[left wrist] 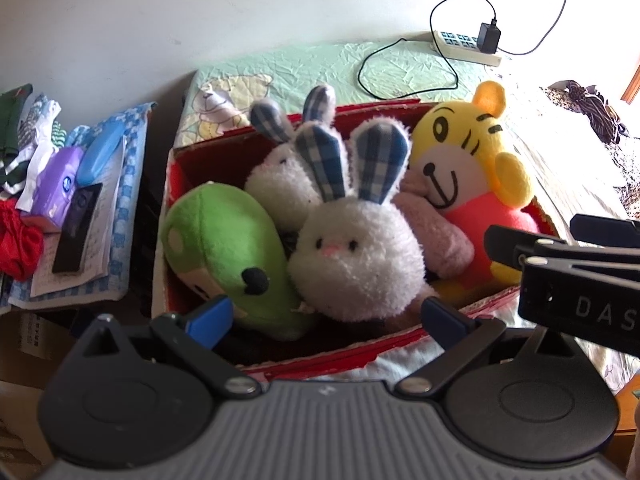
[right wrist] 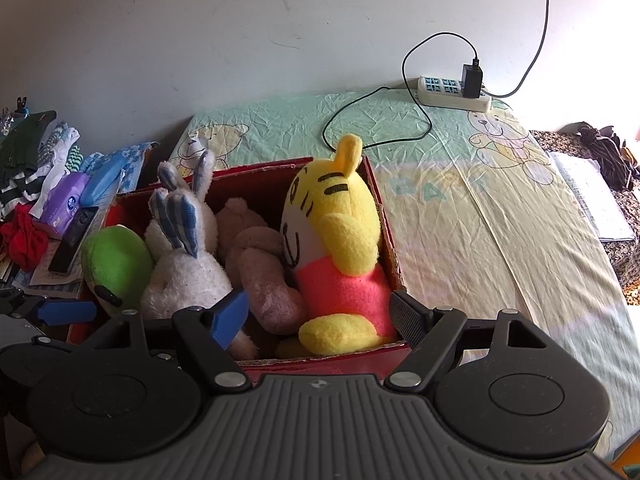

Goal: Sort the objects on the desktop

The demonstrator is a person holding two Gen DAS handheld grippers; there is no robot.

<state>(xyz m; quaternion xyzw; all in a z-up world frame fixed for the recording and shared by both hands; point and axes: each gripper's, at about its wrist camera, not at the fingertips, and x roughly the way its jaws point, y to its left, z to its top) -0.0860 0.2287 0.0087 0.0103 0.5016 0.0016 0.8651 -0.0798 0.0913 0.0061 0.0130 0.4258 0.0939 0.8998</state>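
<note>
Blue pads tip the left gripper (left wrist: 326, 316), whose fingers stand wide apart with nothing between them, poised just over the near edge of the red box (left wrist: 400, 338). The right gripper (right wrist: 322, 316) is likewise spread wide and empty, its fingers (right wrist: 230, 316) low over the same box's near rim; in the left view its black body juts in from the right edge, close beside the left gripper.

Right before the left gripper, inside the box, sits a white bunny (left wrist: 356, 256) with blue checked ears, face towards the camera. A second bunny (left wrist: 280, 176) is tucked behind it, touching. A green plush (left wrist: 224, 248) lies against the box's left wall, pressed to the front bunny. On the right leans a yellow tiger (left wrist: 468, 168) in a pink shirt, with a pink plush (left wrist: 436, 232) wedged between it and the bunnies. From the right view the tiger (right wrist: 336, 240) stands nearly upright at the box's right wall, just ahead of the right gripper.

The box rests on a crumpled green and yellow sheet (right wrist: 460, 200) printed with bears. At the far edge by the wall lies a power strip (right wrist: 452, 90) with a black charger (right wrist: 472, 80) plugged in and its cord looping over the sheet. Left of the box lies a heap: tissue pack (left wrist: 60, 184), blue case (left wrist: 100, 152), a dark remote (left wrist: 78, 228) on papers, clothes.
</note>
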